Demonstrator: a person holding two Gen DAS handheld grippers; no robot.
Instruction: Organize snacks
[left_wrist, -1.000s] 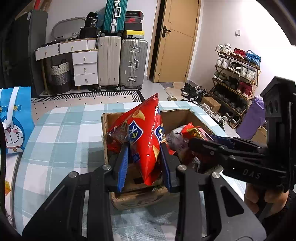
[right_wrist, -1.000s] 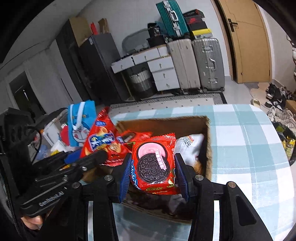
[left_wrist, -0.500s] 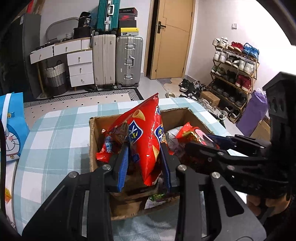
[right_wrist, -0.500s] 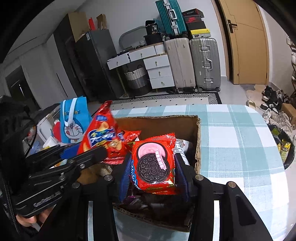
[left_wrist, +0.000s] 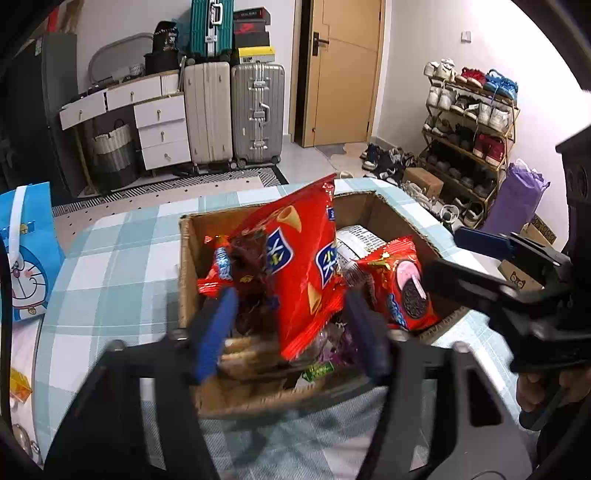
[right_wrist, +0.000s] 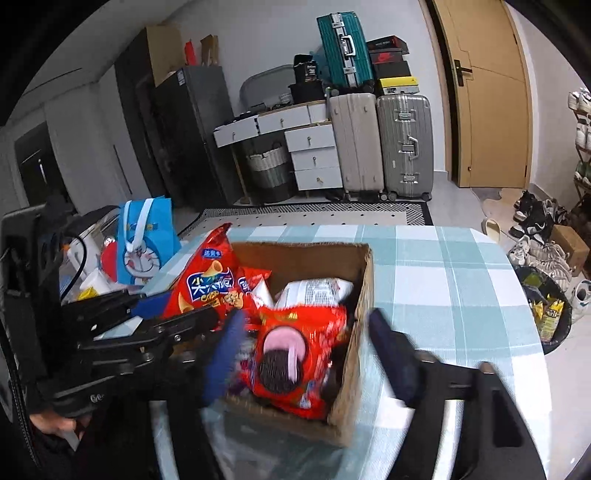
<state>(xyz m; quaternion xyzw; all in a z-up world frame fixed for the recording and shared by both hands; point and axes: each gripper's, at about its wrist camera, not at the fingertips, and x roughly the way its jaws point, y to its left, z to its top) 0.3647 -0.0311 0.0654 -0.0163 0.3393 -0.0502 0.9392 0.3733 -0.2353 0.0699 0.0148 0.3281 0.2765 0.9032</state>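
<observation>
A cardboard box (left_wrist: 186, 258) (right_wrist: 364, 291) of snacks stands on the checked table. A big red chip bag (left_wrist: 299, 266) (right_wrist: 207, 284) stands tilted in the box's left part. My left gripper (left_wrist: 290, 328) is open, its blue fingers apart on either side of the bag's lower end. A red Oreo pack (right_wrist: 291, 354) (left_wrist: 400, 284) lies in the box's right part. My right gripper (right_wrist: 304, 350) is open, fingers wide apart around the pack, the right finger outside the box wall. Both grippers look blurred.
A blue Doraemon bag (left_wrist: 26, 254) (right_wrist: 146, 240) stands at the table's left. A white snack packet (right_wrist: 314, 290) lies deeper in the box. The checked tablecloth (right_wrist: 443, 280) spreads to the right. Suitcases, drawers and a shoe rack stand beyond the table.
Both grippers have opened. The chip bag and the Oreo pack, held half a second ago, now rest in the box, and the grippers have drawn back a little.
</observation>
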